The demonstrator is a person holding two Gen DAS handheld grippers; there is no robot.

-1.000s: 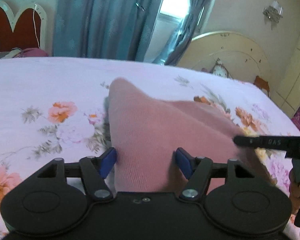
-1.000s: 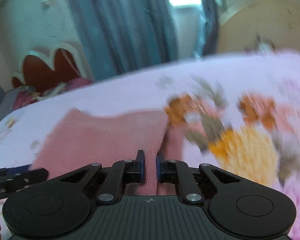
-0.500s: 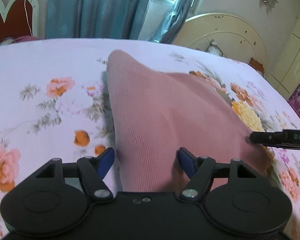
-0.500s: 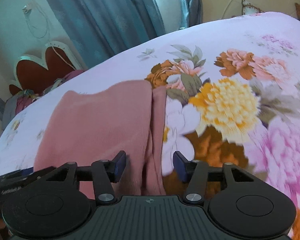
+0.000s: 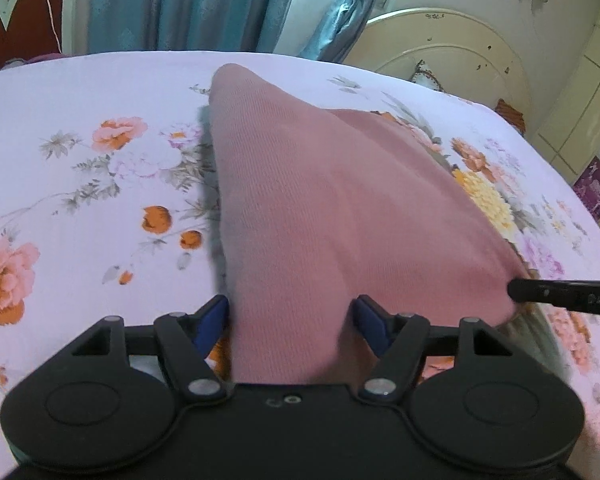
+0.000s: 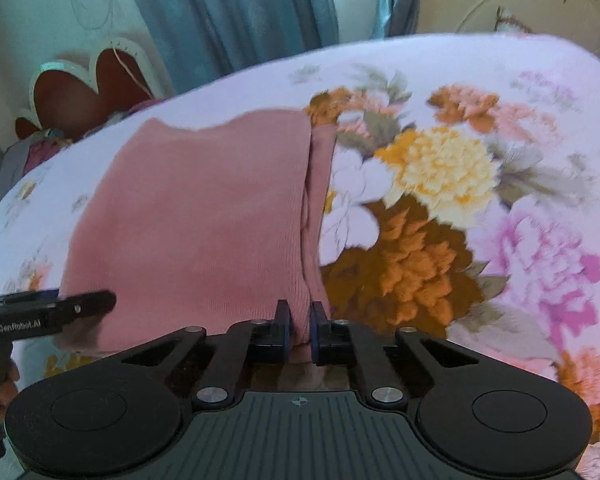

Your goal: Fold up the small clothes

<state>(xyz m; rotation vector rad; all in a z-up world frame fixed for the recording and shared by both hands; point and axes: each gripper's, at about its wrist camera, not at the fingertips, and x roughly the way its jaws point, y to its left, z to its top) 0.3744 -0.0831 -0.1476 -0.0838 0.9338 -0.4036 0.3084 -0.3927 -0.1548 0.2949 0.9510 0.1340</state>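
- So, the pink top [image 6: 204, 216] lies on the floral bed [image 6: 520, 128], centre-left of the right view, long axis running away from both claws.
- Right claw [image 6: 300, 330] is pinched on its near right edge.
- Left claw [image 5: 290, 320] is spread wide, straddling the near left corner, not gripping.

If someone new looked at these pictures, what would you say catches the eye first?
The pink knitted garment stands out first, lying partly folded on the floral bedsheet in the middle of both views. Next is the right gripper, its jaws pinched on the garment's near right edge, while the left gripper stands open around the near left edge. Behind the bed hang blue curtains.
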